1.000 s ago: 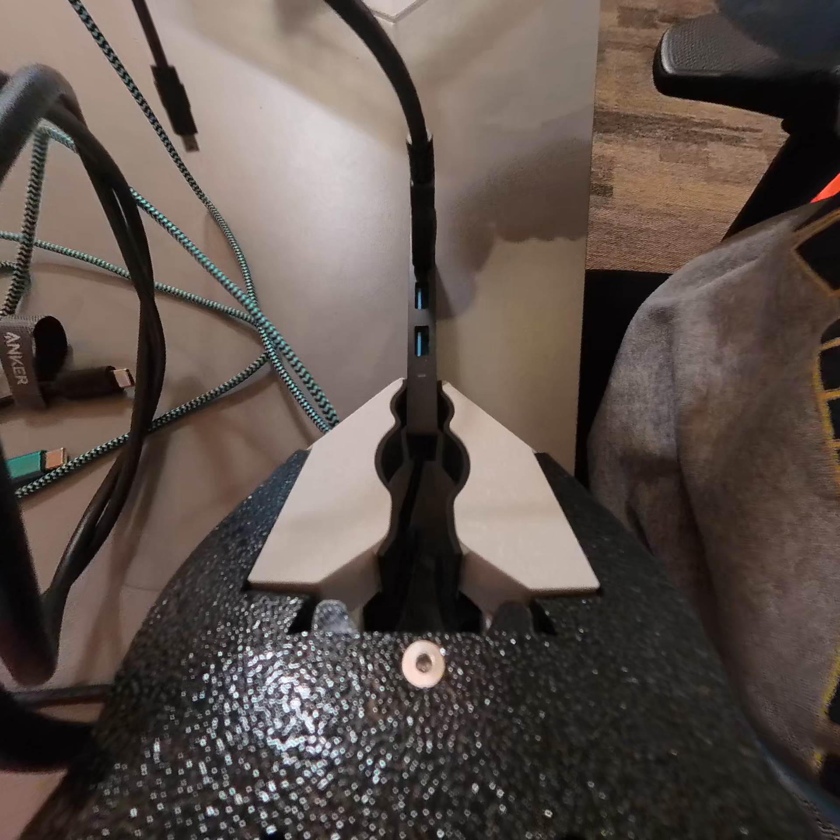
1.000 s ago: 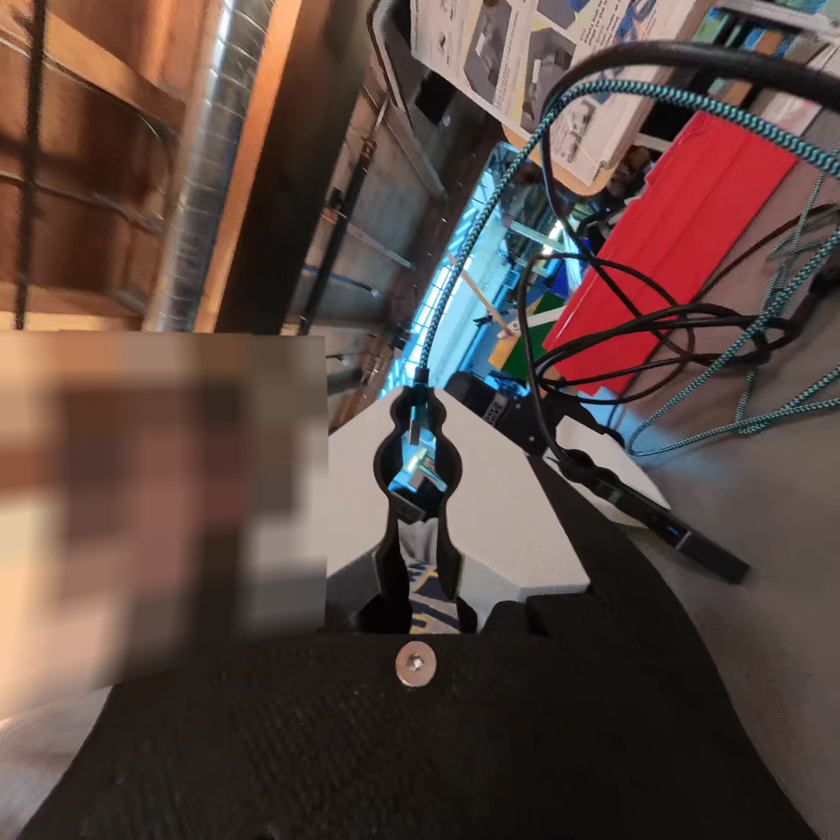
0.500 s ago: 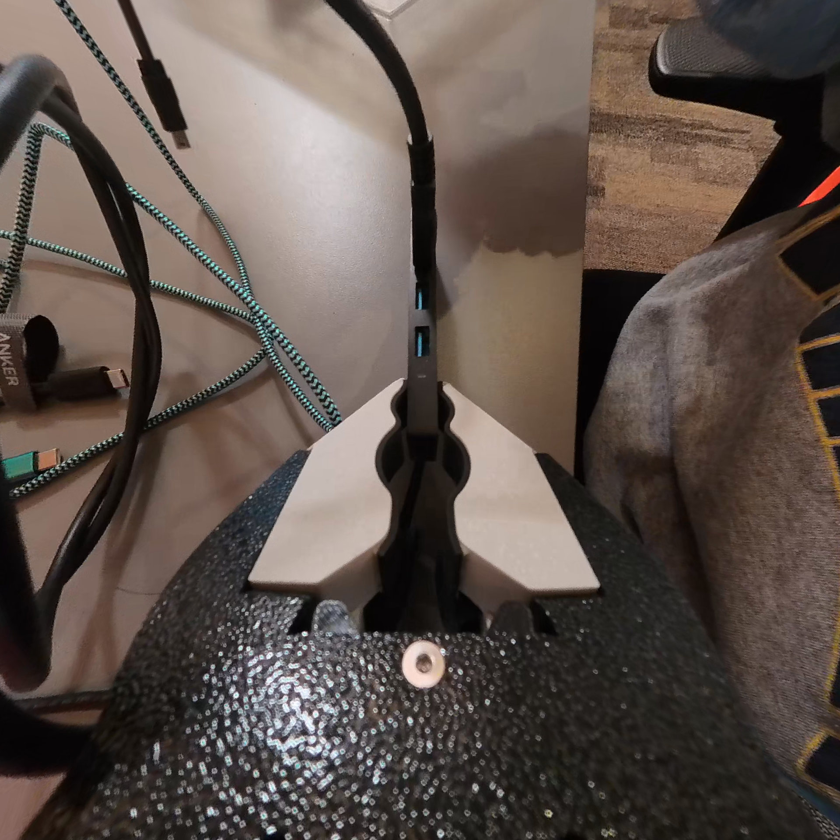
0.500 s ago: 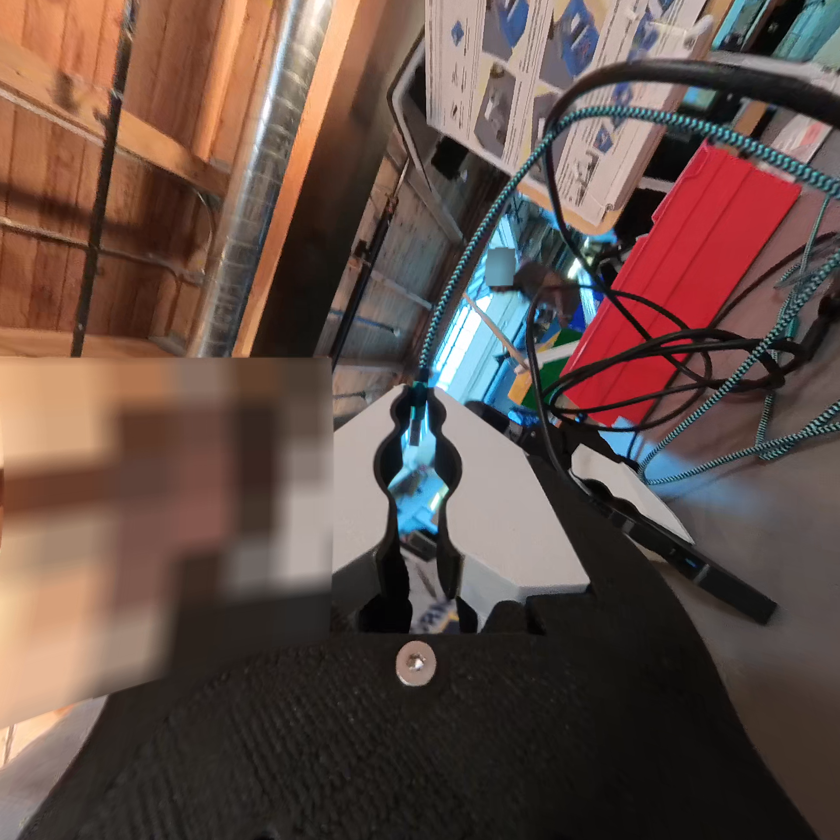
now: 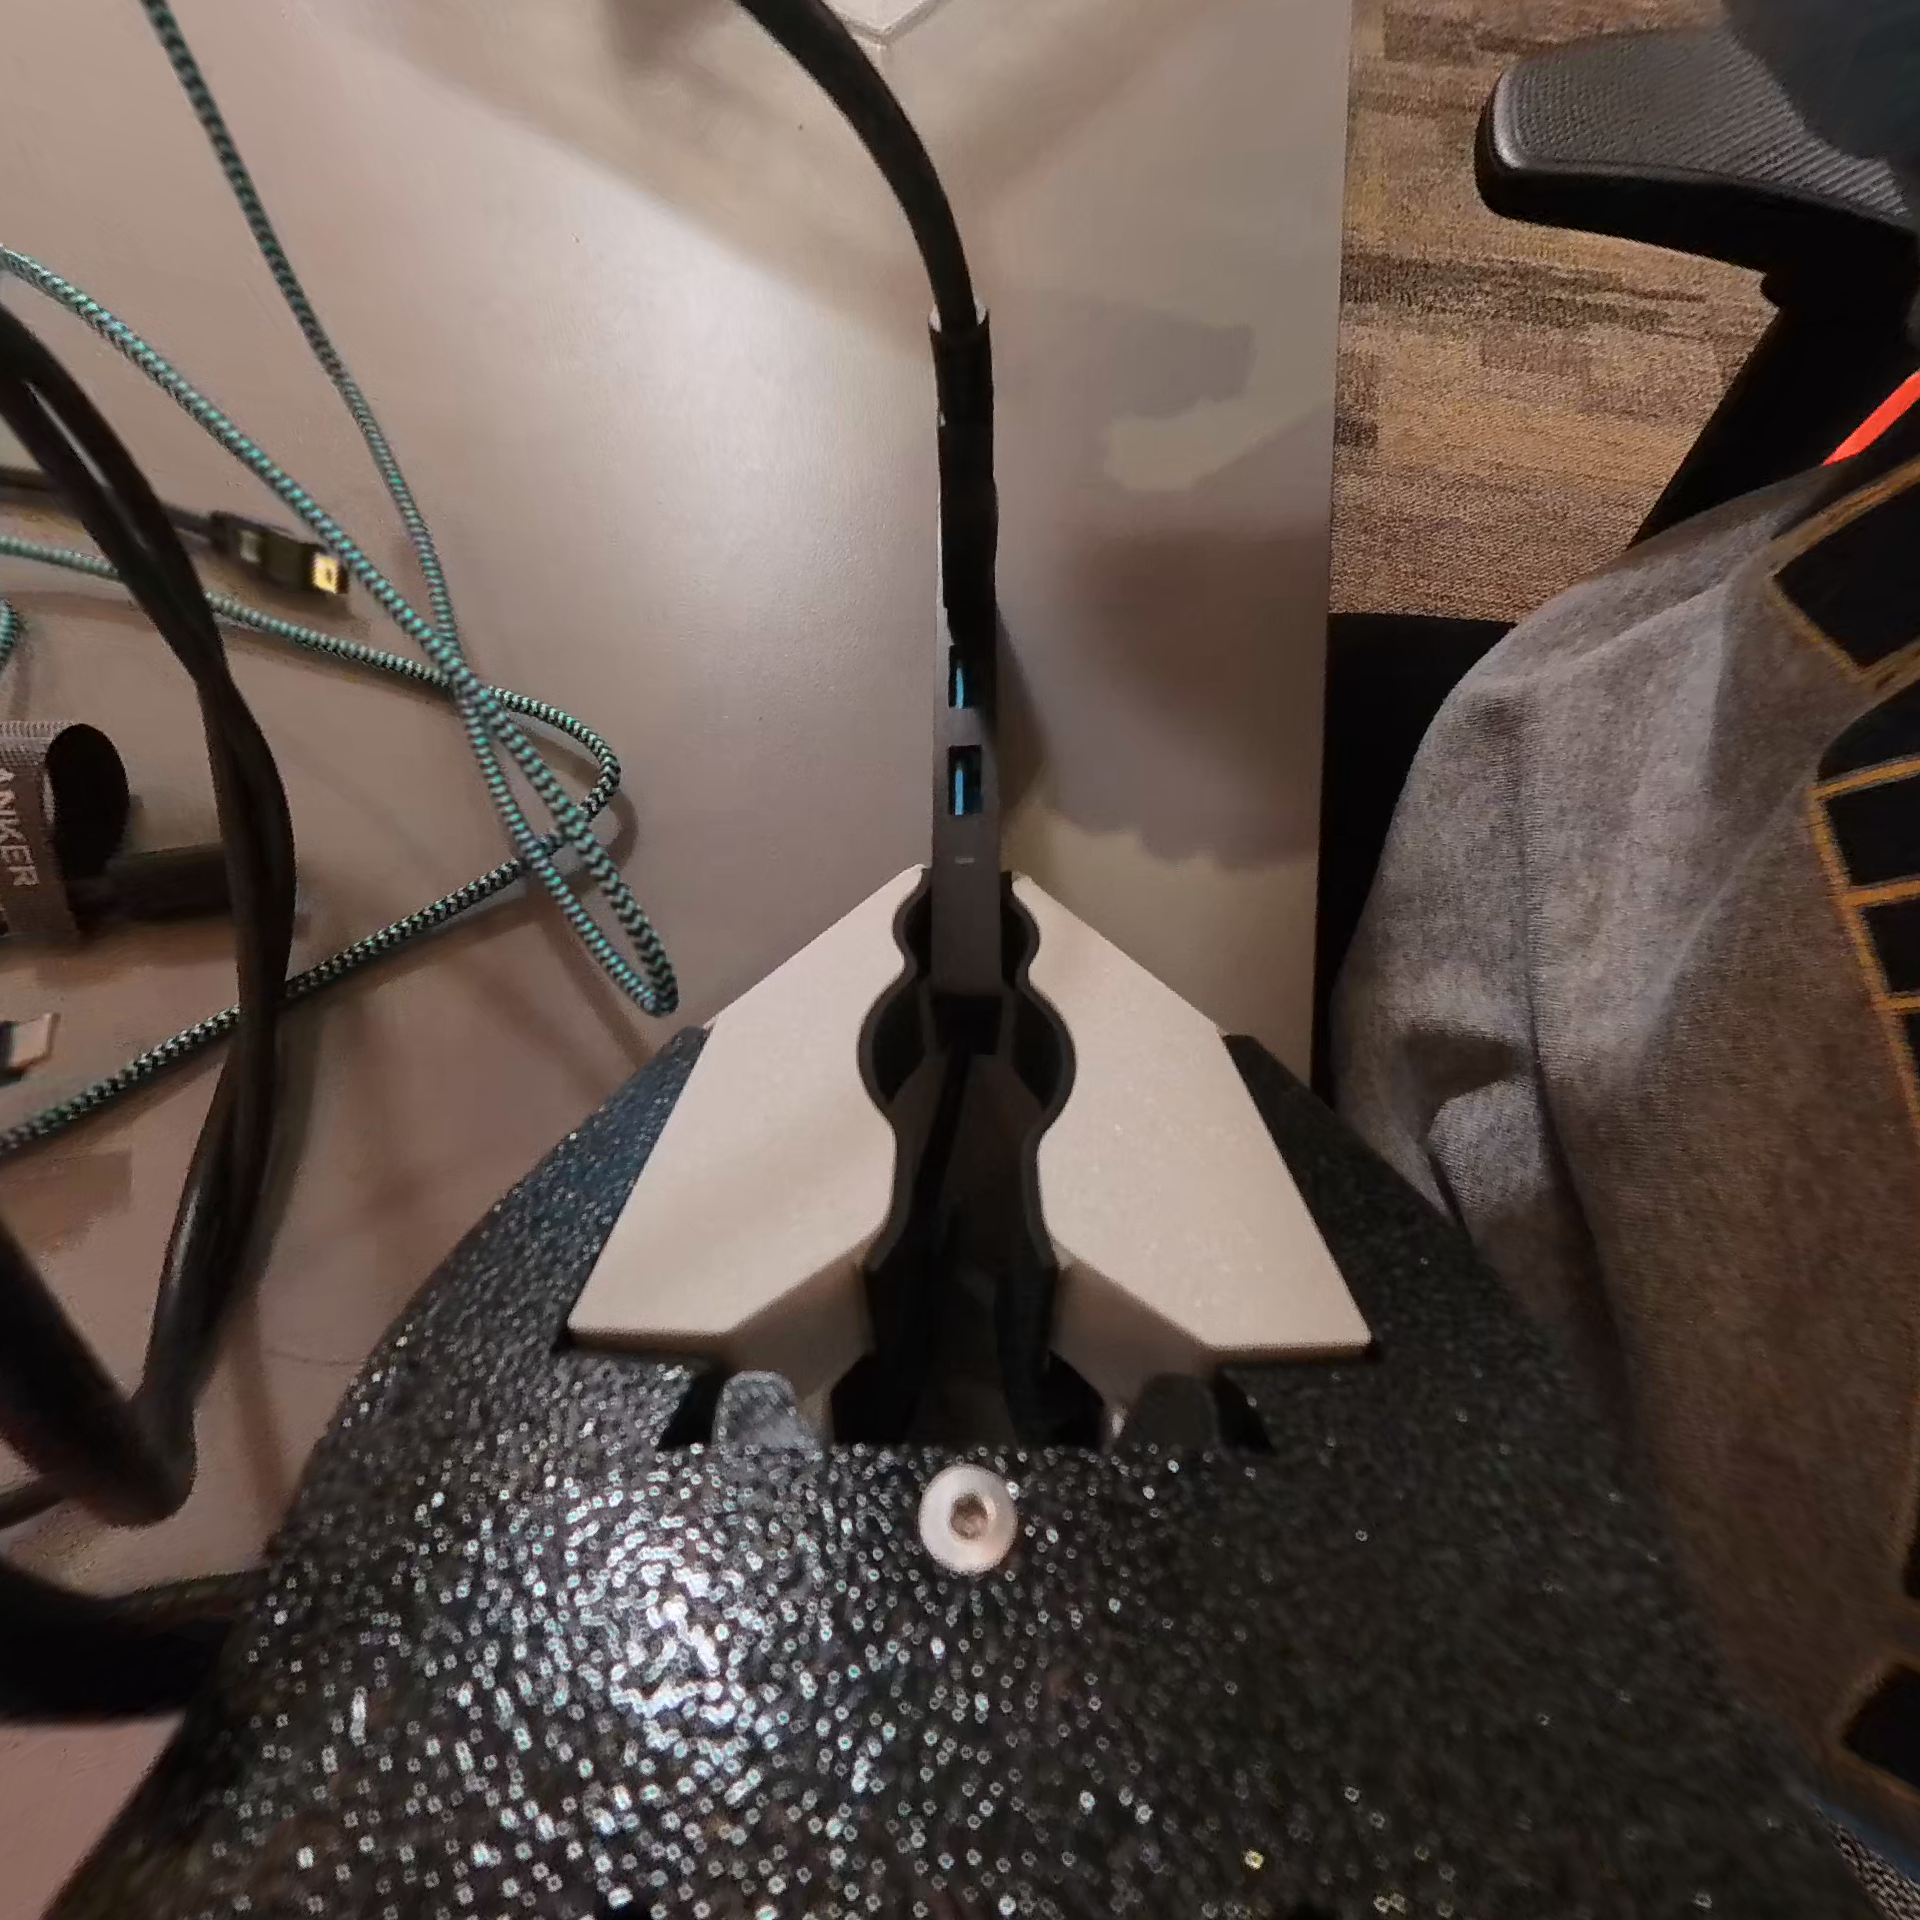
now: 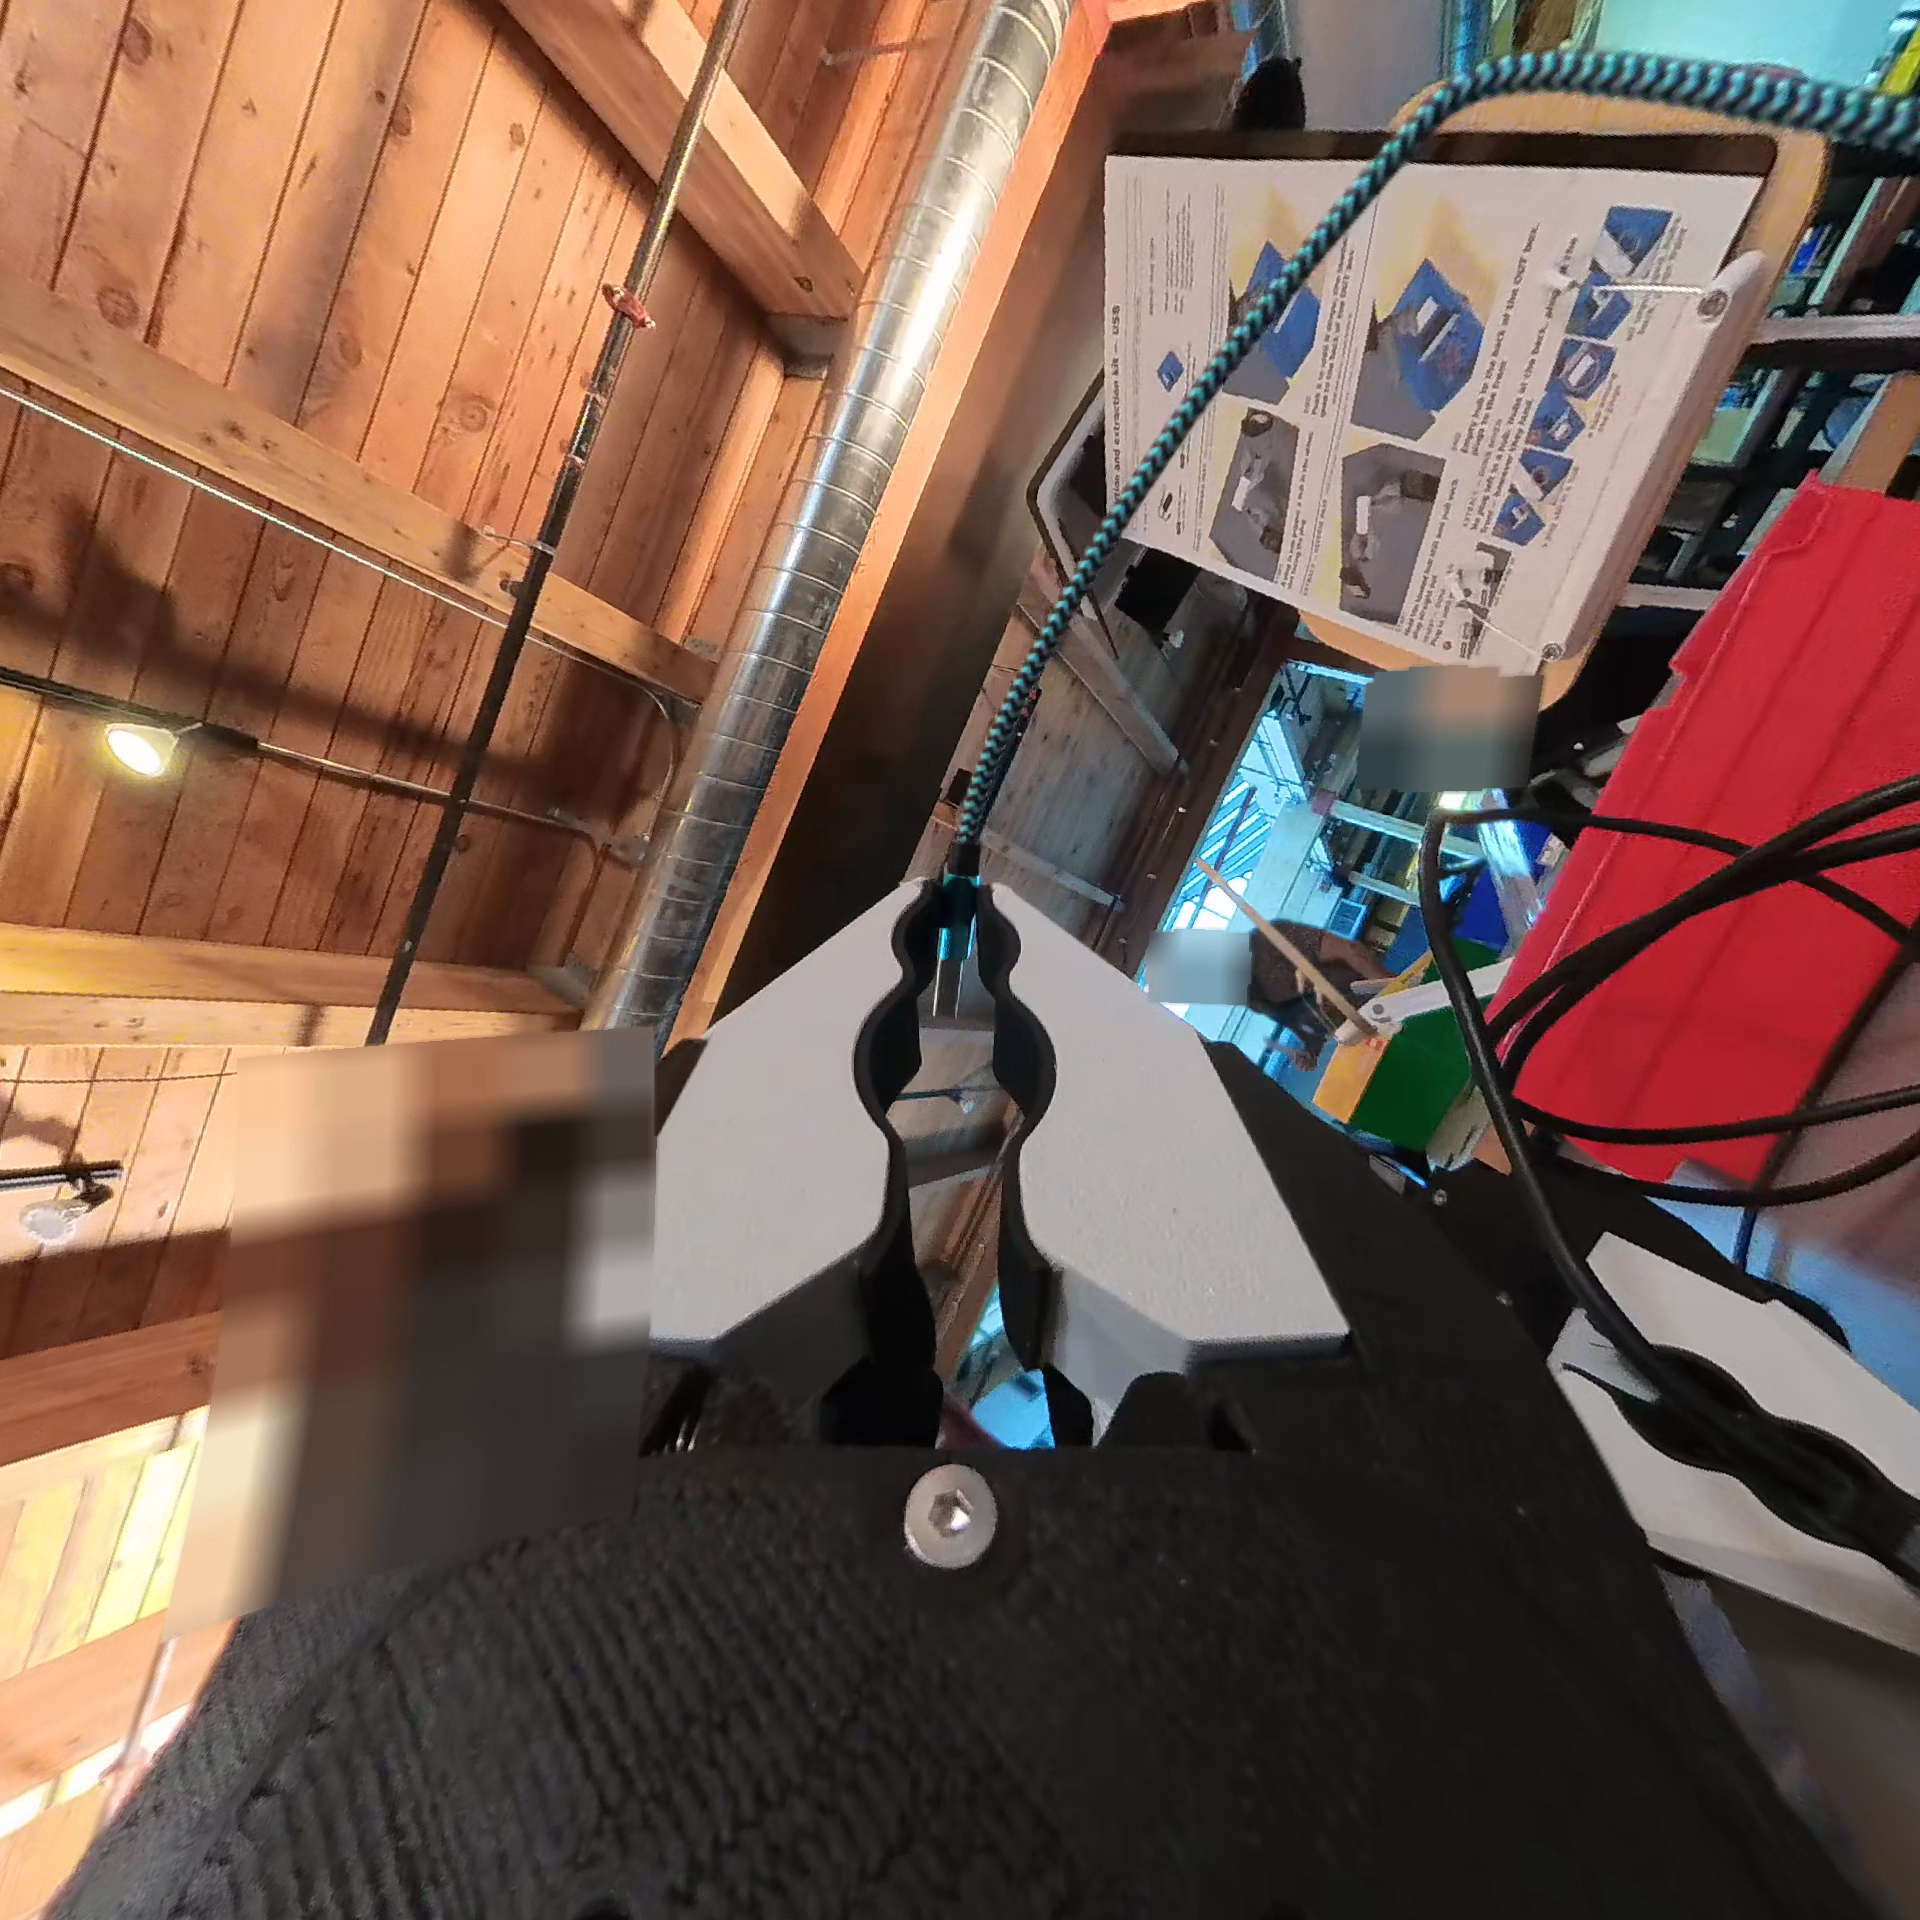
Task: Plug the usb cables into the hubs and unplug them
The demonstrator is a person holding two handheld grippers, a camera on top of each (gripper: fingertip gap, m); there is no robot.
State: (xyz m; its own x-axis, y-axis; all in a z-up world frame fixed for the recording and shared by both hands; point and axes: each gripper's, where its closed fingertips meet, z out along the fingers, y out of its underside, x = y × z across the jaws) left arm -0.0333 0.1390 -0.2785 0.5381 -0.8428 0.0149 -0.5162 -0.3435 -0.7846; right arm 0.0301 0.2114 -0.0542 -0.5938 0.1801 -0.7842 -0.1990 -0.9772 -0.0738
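My left gripper (image 5: pixel 966 883) is shut on a slim black USB hub (image 5: pixel 966 821) and holds it edge-on over the grey table (image 5: pixel 644 416). Two blue ports (image 5: pixel 966 777) face me, and the hub's thick black cable (image 5: pixel 935 229) curves up and away. My right gripper (image 6: pixel 956 894) is shut on the teal USB plug (image 6: pixel 954 940) of a teal-and-black braided cable (image 6: pixel 1143 468). It is raised and tilted up toward the ceiling, and the cable arcs up and to the right. The left gripper's white fingers (image 6: pixel 1714 1455) show at the lower right of the right wrist view.
More braided cable (image 5: pixel 468 686), a thick black cable loop (image 5: pixel 249 831) and a loose black plug (image 5: pixel 281 551) lie on the table to the left. A person's grey sleeve (image 5: pixel 1610 987) and a chair (image 5: pixel 1714 156) are on the right. A red bin (image 6: pixel 1714 883) and a poster board (image 6: pixel 1455 416) stand behind. There is about 25 cm between the tips of the two grippers.
My right gripper has swung upward with the teal plug, so its view now faces the ceiling. The braided cable on the table has shifted. The left gripper still holds the hub.
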